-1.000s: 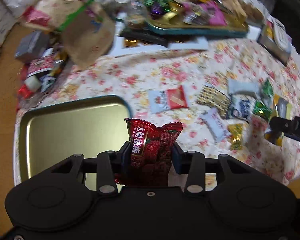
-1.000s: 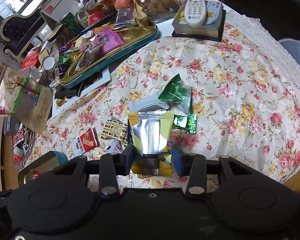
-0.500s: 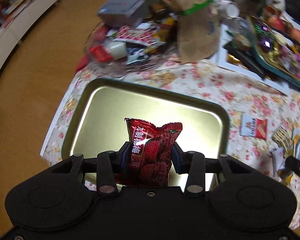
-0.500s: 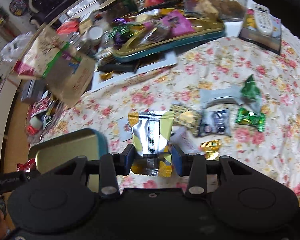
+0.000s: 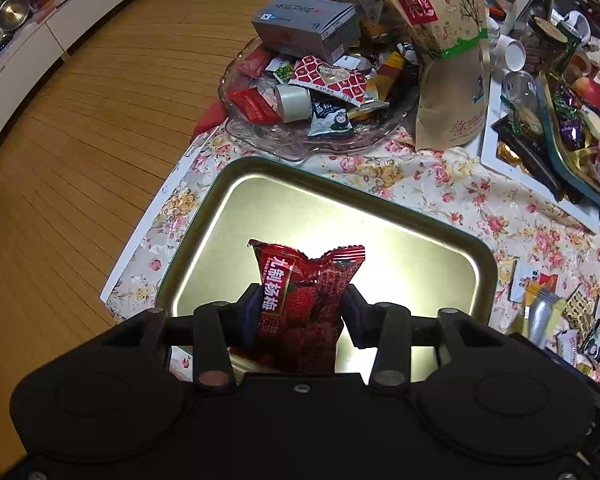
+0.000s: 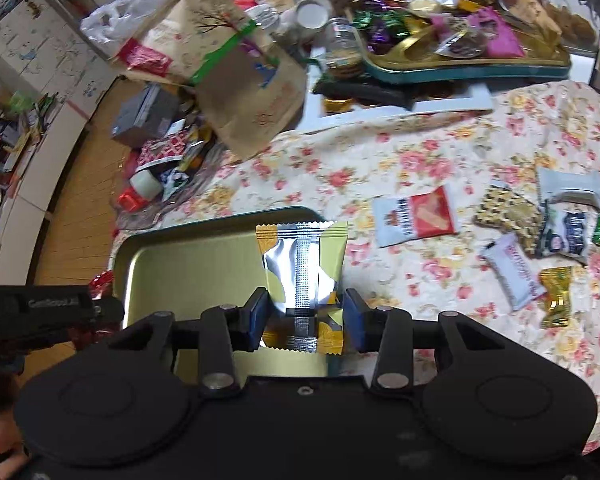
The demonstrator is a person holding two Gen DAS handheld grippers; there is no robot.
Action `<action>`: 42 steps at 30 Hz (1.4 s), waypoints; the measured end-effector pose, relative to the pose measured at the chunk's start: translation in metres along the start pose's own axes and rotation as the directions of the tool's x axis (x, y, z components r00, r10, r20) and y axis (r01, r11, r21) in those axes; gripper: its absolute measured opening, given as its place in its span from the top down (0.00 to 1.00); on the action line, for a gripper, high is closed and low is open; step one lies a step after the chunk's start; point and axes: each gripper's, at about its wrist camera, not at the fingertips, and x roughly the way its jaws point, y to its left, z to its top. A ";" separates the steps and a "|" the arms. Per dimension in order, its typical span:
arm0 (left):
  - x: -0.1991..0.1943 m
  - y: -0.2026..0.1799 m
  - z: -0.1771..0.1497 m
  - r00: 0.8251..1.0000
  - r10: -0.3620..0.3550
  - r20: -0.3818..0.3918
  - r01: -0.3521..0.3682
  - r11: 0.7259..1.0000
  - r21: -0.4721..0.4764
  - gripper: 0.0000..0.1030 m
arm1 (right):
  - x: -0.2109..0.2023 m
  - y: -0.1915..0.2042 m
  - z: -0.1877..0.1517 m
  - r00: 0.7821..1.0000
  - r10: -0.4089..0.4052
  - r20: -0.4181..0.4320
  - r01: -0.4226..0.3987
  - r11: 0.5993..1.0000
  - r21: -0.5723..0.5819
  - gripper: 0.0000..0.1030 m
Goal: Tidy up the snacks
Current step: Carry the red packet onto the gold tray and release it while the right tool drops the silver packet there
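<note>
Two hand-held tools hang over a gold-coloured metal tray (image 5: 485, 264) at the corner of a tabletop covered by a floral tablecloth (image 5: 432, 184), each clamped on a wrapped snack. The left tool (image 5: 300, 312) grips a red snack packet (image 5: 300, 300) printed with white Chinese characters and pictures of red berries; the packet stands upright between the pads, above the near part of the tray's bare floor. The right tool (image 6: 306, 316) pinches a yellow-and-silver foil packet (image 6: 304, 264) by its lower half, seam side facing the camera, over the tray's right-hand rim (image 6: 220, 218). The left tool's black body shows at the tray's left edge in the right wrist view.

Beyond the tray's far rim sits a clear glass dish (image 5: 300, 140) heaped with mixed wrappers, with a grey cardboard box (image 5: 306, 26) resting on top of the pile. Just right of the dish stands a brown paper pouch (image 5: 448, 60) with a green band. To the right of the tray, loose snacks lie scattered on the cloth: a red-and-white biscuit packet (image 6: 414, 216) nearest it, then a gold-patterned packet (image 6: 508, 212), a white bar wrapper (image 6: 512, 272) and a small gold candy (image 6: 556, 296). Farther back from the tray, a teal-rimmed tray (image 6: 460, 68) holds assorted sweets.
</note>
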 end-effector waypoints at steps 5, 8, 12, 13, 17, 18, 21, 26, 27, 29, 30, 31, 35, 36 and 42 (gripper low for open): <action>-0.013 -0.002 -0.001 0.997 0.017 0.080 -0.018 1.000 0.019 0.51 | 0.001 0.020 -0.002 0.999 0.034 0.010 -0.033 0.999 -0.036 0.58; -0.014 -0.002 0.000 0.996 0.014 0.085 -0.016 1.000 0.023 0.51 | 0.000 0.027 -0.004 0.999 0.045 0.013 -0.044 0.998 -0.053 0.58; -0.002 -0.001 0.000 0.999 0.045 0.024 -0.045 0.999 0.022 0.51 | 0.001 0.029 -0.003 0.999 0.053 0.007 -0.052 0.997 -0.062 0.58; 0.002 -0.001 -0.001 0.999 0.045 0.003 -0.045 0.999 0.022 0.51 | 0.001 0.029 -0.003 0.999 0.054 0.005 -0.053 0.997 -0.064 0.58; 0.014 -0.001 -0.003 0.997 0.002 -0.071 -0.002 1.000 0.012 0.51 | 0.002 0.029 -0.003 0.999 0.044 -0.001 -0.044 0.996 -0.080 0.58; 0.015 -0.001 -0.004 0.996 -0.018 -0.087 0.019 1.000 0.008 0.51 | 0.002 0.030 -0.003 0.999 0.040 -0.002 -0.040 0.996 -0.086 0.58; 0.017 -0.004 -0.006 0.993 -0.049 -0.112 0.051 0.999 0.014 0.51 | 0.005 0.033 -0.004 0.999 0.029 -0.016 -0.030 0.994 -0.108 0.58; 0.019 -0.004 -0.006 0.988 -0.083 -0.133 0.085 0.996 0.010 0.51 | 0.011 0.036 -0.008 0.998 0.017 -0.060 -0.025 0.990 -0.136 0.58; 0.019 -0.003 -0.006 0.986 -0.094 -0.138 0.096 0.995 0.005 0.51 | 0.013 0.036 -0.009 0.998 0.015 -0.068 -0.025 0.990 -0.139 0.58; 0.019 -0.001 -0.006 0.983 -0.114 -0.146 0.115 0.993 -0.006 0.51 | 0.014 0.036 -0.009 0.997 0.015 -0.080 -0.026 0.990 -0.142 0.56; 0.020 0.000 -0.005 0.981 -0.122 -0.150 0.122 0.992 -0.014 0.51 | 0.014 0.036 -0.009 0.996 0.015 -0.083 -0.027 0.990 -0.142 0.56; 0.021 0.000 -0.005 0.980 -0.127 -0.154 0.126 0.992 -0.020 0.51 | 0.014 0.035 -0.009 0.996 0.014 -0.085 -0.025 0.990 -0.141 0.56; 0.021 0.001 -0.005 0.977 -0.139 -0.161 0.135 0.990 -0.033 0.51 | 0.016 0.035 -0.007 0.995 0.017 -0.095 -0.030 0.991 -0.133 0.53; 0.021 0.001 -0.005 0.977 -0.140 -0.162 0.137 0.990 -0.031 0.51 | 0.016 0.034 -0.006 0.995 0.018 -0.100 -0.031 0.991 -0.128 0.52; 0.021 -0.003 -0.007 0.976 -0.141 -0.165 0.141 0.990 -0.015 0.51 | 0.019 0.032 -0.006 0.993 0.010 -0.116 -0.024 0.992 -0.121 0.51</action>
